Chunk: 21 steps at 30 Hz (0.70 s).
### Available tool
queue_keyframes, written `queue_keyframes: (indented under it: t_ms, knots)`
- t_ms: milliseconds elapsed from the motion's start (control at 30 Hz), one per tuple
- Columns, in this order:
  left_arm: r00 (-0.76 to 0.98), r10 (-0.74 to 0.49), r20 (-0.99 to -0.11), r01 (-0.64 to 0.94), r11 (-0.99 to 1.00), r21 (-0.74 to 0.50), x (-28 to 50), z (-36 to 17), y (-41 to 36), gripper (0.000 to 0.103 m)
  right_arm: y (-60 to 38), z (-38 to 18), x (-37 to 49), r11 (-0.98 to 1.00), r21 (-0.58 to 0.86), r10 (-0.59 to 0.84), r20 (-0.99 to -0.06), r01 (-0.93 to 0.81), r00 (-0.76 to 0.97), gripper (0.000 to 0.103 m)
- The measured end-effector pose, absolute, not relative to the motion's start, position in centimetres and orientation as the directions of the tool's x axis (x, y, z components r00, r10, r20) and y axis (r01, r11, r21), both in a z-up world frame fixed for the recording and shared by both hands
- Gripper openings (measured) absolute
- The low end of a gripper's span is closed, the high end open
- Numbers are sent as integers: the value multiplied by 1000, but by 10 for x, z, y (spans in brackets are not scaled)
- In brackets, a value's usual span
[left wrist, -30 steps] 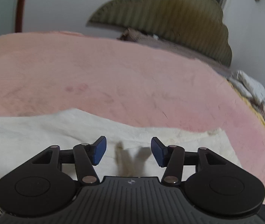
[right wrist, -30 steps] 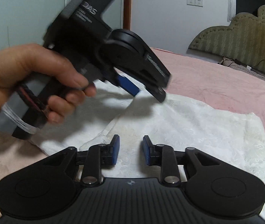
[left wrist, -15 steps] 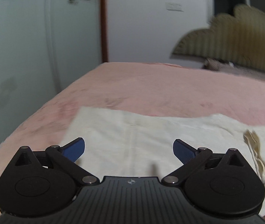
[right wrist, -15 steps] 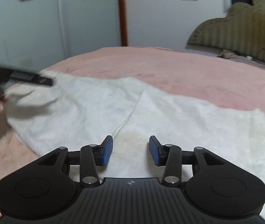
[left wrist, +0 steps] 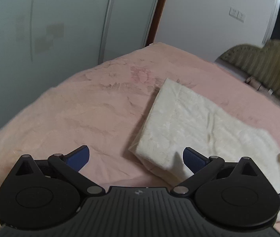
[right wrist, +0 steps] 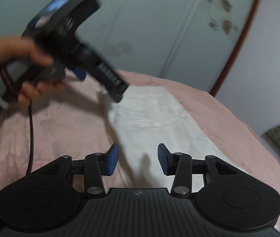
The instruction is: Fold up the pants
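The left gripper (left wrist: 136, 156) stands spread wide and empty, where a second ago its pads were half closed low over the cloth. The right gripper (right wrist: 138, 159) is parted a little more than before, nothing between its pads. The white pants (left wrist: 197, 126) lie released as a long folded strip on the pink bedspread (left wrist: 80, 114). That suggests one fold is finished. Earlier the left hand (right wrist: 21, 67) worked over the cloth; now it is raised beside it.
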State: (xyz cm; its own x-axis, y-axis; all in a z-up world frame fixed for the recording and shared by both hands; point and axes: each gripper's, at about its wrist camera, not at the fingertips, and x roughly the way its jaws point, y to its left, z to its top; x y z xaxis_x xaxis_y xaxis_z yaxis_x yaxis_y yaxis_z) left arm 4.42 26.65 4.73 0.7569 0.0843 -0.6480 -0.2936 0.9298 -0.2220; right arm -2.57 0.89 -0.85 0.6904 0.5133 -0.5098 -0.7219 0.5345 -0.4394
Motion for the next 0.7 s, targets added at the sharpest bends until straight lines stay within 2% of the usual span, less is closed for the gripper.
queue_keyframes:
  t_ms: [67,167,267,300,367,400,467,533,667,700]
  knots:
    - [769,-7,-639,-282,893,-350,46,46,273,102,23,-20,-25,502,-491,482,-525,-712,701,42]
    - [770,-143,-622,-287,793,-538,49,38,283,102,37,-27,-23,492,-572,450,-478,-656,754,47]
    - [782,-201,-590,-293,717,-632,52,31,285,102,51,-33,-16,466,-634,432,-446,-617,784,46]
    - [785,-211,-583,-291,705,-646,53,30,285,102,56,-36,-15,445,-657,432,-437,-609,788,43]
    - [784,-245,-570,-281,680,-678,58,27,284,102,66,-40,-10,416,-673,439,-441,-612,783,26]
    - [785,-275,-556,-268,658,-703,59,26,283,102,68,-40,-8,414,-671,450,-437,-616,779,21]
    - [780,-360,-512,-225,602,-766,68,21,280,102,64,-32,0,457,-612,476,-445,-645,759,17]
    - [785,-394,-477,-195,574,-795,77,16,276,102,47,-14,14,554,-461,520,-459,-694,720,15]
    - [824,-342,-452,-194,579,-792,94,12,267,99,16,14,42,655,-184,595,-472,-733,650,16]
    - [832,-326,-449,-193,588,-785,96,13,265,97,10,18,47,636,-127,621,-502,-761,602,17]
